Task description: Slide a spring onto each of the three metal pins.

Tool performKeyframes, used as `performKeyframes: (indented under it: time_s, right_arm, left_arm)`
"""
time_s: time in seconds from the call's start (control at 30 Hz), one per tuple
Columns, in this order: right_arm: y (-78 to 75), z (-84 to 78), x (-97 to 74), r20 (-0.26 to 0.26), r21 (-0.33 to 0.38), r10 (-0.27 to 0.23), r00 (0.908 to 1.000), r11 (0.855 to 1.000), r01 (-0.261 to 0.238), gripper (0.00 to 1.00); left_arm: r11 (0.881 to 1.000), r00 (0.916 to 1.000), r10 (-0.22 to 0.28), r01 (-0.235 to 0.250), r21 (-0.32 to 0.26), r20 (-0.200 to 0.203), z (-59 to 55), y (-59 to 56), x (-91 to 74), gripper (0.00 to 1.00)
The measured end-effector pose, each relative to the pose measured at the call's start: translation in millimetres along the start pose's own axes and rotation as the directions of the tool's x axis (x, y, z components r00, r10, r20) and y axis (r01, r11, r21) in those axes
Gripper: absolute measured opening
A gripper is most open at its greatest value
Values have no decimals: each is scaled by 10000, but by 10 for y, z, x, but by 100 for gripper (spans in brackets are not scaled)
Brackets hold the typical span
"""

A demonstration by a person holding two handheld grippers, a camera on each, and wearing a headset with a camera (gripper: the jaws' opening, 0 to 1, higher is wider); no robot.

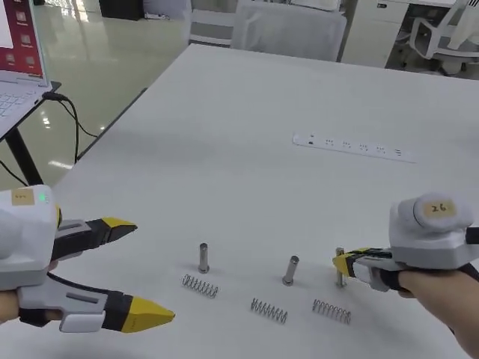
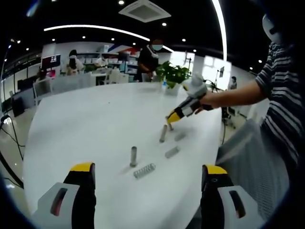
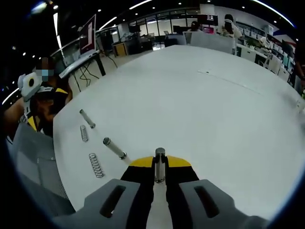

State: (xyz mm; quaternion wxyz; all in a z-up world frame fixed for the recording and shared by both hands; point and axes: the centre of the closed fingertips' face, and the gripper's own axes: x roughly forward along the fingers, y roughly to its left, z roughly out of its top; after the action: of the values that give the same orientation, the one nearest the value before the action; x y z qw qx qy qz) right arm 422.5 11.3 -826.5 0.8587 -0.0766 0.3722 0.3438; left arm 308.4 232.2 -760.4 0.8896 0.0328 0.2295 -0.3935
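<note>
Three short metal pins stand upright in a row near the table's front edge: left pin [image 1: 203,257], middle pin [image 1: 290,270], right pin [image 1: 340,269]. In front of each pin lies a spring: left spring [image 1: 200,286], middle spring [image 1: 269,310], right spring [image 1: 331,311]. My right gripper [image 1: 343,263] is shut on the right pin [image 3: 160,153], whose head shows between the yellow tips [image 3: 159,166]. My left gripper [image 1: 142,271] is held open to the left of the row, holding nothing; its own view looks past its tips [image 2: 148,168] at the left spring [image 2: 144,170] and left pin [image 2: 134,156].
A white power strip [image 1: 352,146] lies farther back on the white table [image 1: 247,149]. A laptop [image 1: 19,67] with cables stands on a side stand at the left. Office chairs stand beyond the far edge. People are in the background of both gripper views.
</note>
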Motion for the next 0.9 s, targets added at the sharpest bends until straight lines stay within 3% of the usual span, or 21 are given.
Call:
performKeyframes:
  time_s: [0.43,0.9]
  right_arm:
    - [32,-9,-52,466,-317,-22,9989,9995,37,5]
    - [79,-4,-28,239,-972,98,9997,9952,-74,5]
  left_arm:
    - [10000,10000,-8,7,55,57,30,-17,9,90]
    - [10000,10000,-83,83,23,4,21,-32,10,89]
